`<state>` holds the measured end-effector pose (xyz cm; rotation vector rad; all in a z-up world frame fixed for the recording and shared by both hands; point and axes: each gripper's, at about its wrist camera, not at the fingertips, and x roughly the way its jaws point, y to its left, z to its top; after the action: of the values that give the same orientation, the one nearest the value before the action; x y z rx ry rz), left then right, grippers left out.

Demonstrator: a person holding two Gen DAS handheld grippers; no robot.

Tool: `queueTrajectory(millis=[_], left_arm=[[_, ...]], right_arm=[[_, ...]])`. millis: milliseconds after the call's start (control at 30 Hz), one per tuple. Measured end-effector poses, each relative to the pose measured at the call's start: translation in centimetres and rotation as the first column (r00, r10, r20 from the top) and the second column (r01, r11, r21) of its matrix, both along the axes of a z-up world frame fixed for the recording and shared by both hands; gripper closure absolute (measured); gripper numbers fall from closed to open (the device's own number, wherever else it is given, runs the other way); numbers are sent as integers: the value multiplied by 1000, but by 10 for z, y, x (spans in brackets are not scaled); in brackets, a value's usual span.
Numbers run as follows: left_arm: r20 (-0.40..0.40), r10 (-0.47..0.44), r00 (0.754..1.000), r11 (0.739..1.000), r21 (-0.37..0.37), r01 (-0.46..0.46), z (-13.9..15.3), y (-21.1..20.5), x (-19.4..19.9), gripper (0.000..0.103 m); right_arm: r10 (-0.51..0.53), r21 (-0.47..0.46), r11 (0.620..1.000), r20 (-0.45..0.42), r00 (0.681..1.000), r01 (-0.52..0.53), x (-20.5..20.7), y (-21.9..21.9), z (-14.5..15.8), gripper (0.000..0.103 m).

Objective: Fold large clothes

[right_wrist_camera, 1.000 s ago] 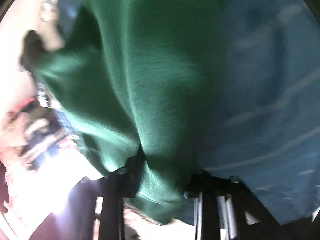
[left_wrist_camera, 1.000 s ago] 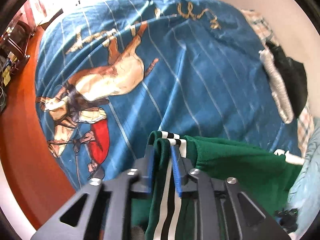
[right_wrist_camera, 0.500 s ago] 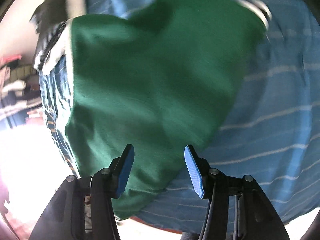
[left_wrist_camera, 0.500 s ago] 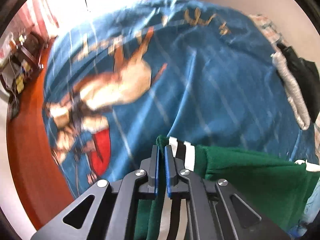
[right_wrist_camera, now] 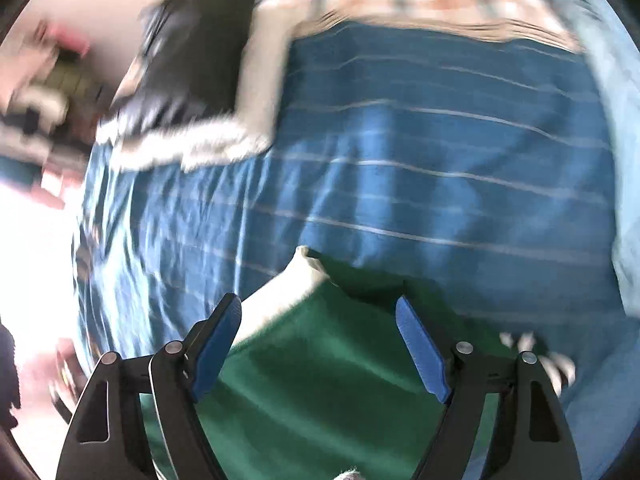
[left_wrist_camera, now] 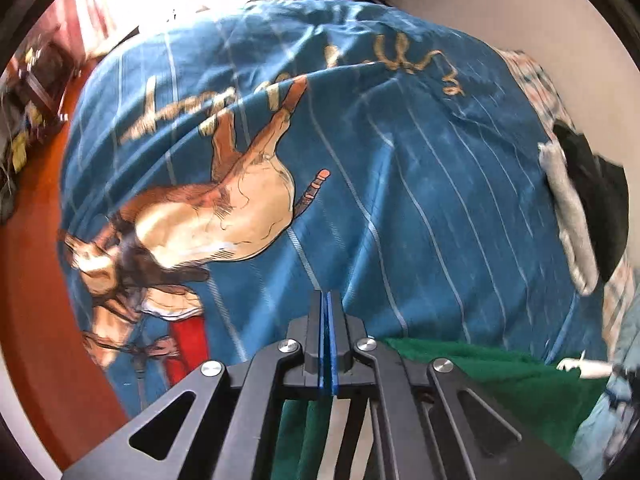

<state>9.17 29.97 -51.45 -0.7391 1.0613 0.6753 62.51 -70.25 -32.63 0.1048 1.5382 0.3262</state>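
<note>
A green garment with white trim lies on a blue bedspread. In the left wrist view the green garment [left_wrist_camera: 500,384] shows low at the right and beneath the tool. My left gripper [left_wrist_camera: 328,320] is shut, its blue pads pressed together, with no cloth visible between the tips; green cloth hangs under the gripper body. In the right wrist view my right gripper [right_wrist_camera: 318,320] is open and empty, its blue pads [right_wrist_camera: 218,344] spread wide just above the green garment [right_wrist_camera: 320,380], whose white edge [right_wrist_camera: 288,288] points away from me.
The blue bedspread [left_wrist_camera: 400,200] with a horse print [left_wrist_camera: 224,216] covers the bed. A black and grey garment [left_wrist_camera: 584,208] lies at the right edge; it also shows in the right wrist view [right_wrist_camera: 192,80]. Orange floor [left_wrist_camera: 32,300] lies at the left.
My left gripper closed fully and the striped hem slipped from between its tips. My right gripper released the green cloth, opened wide and drew back over it.
</note>
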Motion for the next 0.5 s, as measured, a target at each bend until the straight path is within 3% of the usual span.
queueTrajectory(millis=[67, 100, 133, 167, 200, 233, 267, 300, 400, 500], left_arm=[[-8, -44, 999, 999, 4, 44, 5, -9, 0, 95], [-46, -52, 998, 998, 35, 54, 5, -12, 1, 95], [-87, -59, 994, 995, 71, 65, 5, -17, 1, 95], [-98, -62, 993, 994, 84, 70, 4, -20, -1, 88], [-94, -57, 994, 995, 80, 65, 3, -22, -3, 71], [-85, -49, 995, 996, 69, 55, 2, -22, -6, 53], [-73, -34, 997, 998, 59, 38, 2, -22, -9, 17], [-52, -18, 999, 999, 49, 20, 4, -22, -12, 8], [-16, -11, 1000, 1000, 18, 12, 7, -28, -13, 8], [-59, -31, 998, 1000, -2, 31, -8, -35, -2, 8]], right_arm=[[62, -27, 998, -52, 997, -63, 3, 10, -24, 21], [86, -24, 996, -64, 994, -88, 3, 14, -32, 25], [95, -25, 995, -55, 994, -97, 3, 18, -36, 35], [89, -55, 994, -48, 995, -91, 3, 21, -39, 79], [70, -49, 996, -38, 997, -72, 2, 20, -38, 94], [33, -27, 999, -3, 999, -33, 1, 15, -31, 94], [-13, -1, 1000, 29, 999, 13, 3, 10, -22, 95], [-81, 12, 997, 53, 995, 80, 5, 2, -13, 95], [-140, -19, 990, 53, 989, 142, 4, -2, -21, 96], [-132, -56, 989, 24, 991, 134, 5, 2, -39, 96]])
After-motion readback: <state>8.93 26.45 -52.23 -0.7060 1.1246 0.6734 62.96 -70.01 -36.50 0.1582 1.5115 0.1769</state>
